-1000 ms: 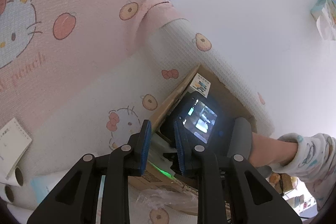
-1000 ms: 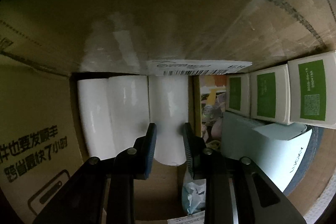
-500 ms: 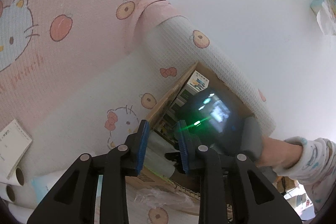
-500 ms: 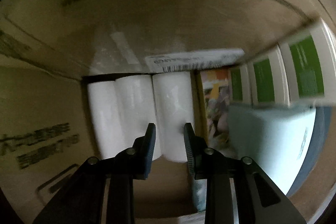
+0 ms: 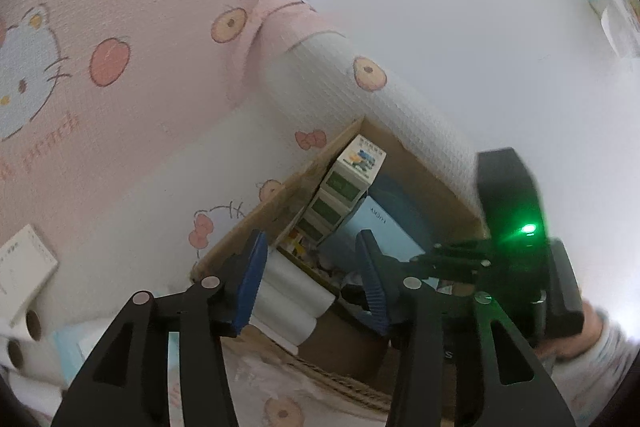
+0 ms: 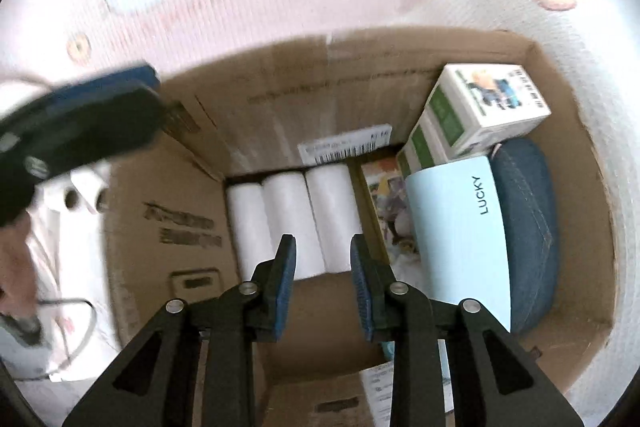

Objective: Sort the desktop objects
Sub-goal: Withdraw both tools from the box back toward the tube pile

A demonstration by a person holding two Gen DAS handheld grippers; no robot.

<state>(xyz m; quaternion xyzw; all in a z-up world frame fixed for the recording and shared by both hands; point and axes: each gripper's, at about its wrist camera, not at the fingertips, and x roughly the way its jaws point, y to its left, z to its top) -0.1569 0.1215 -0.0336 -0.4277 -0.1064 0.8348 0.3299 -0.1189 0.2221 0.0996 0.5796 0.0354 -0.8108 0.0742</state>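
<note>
With three white rolls (image 6: 296, 215) packed side by side at the far left of the cardboard box (image 6: 568, 211), my right gripper (image 6: 323, 285) hung empty and slightly parted above them while my left gripper (image 5: 312, 281), jaws opening on nothing, readied for the spare rolls (image 5: 24, 339) outside.

Left gripper (image 5: 312, 283) opening, empty; right gripper (image 6: 323, 287) narrow, empty.
</note>
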